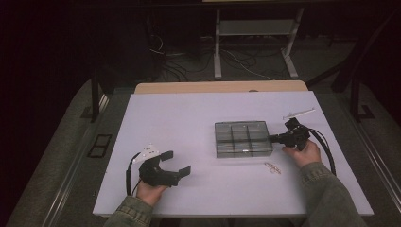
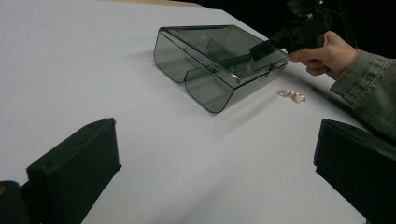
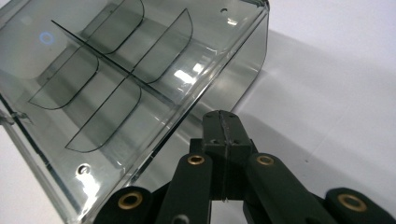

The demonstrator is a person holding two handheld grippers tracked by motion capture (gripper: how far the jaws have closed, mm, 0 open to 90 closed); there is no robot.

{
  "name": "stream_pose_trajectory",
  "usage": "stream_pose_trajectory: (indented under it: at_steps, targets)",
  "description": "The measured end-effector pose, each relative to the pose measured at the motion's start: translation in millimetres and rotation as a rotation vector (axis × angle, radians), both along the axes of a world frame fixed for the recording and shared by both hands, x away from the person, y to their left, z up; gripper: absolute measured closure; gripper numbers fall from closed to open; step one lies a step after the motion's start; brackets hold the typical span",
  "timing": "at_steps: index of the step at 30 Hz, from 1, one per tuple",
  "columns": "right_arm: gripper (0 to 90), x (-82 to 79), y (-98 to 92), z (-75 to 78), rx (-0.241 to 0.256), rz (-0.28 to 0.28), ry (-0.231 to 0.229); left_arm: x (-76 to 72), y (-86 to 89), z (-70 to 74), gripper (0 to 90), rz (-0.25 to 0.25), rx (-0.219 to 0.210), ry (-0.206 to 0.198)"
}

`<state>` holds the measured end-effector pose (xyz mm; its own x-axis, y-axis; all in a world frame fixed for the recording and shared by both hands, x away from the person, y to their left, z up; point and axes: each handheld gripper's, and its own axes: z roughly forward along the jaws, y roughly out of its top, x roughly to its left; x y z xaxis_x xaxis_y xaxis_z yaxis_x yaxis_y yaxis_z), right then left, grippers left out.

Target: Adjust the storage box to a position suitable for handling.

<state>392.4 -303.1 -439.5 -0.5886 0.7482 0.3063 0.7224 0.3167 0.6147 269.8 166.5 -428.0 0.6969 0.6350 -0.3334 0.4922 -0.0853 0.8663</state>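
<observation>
On the smooth white counter (image 1: 189,123) the left tongs (image 1: 177,163) lie low at the near left, blocky black jaws spread wide, nothing between them. Right of centre sits the smoky, clear plastic box (image 1: 242,139), lid closed over curved dividers forming six compartments, with a small string of pale beads (image 1: 272,167) just before its near right corner and a thin white strip (image 1: 298,113) beyond. The right tongs (image 1: 273,138), pressed together, tip touching the box's right edge, are held level by the right hand (image 1: 302,151).
</observation>
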Motion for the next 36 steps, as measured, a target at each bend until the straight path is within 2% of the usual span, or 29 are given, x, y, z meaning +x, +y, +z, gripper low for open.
stream_pose_trajectory:
  at_steps: [36]
  targets:
    - [89.5, -6.3, 33.2, 1.8, 0.029, 0.076, -0.019, 2.4, -1.1, 0.3, 0.0, -0.006, -0.006, -0.002]
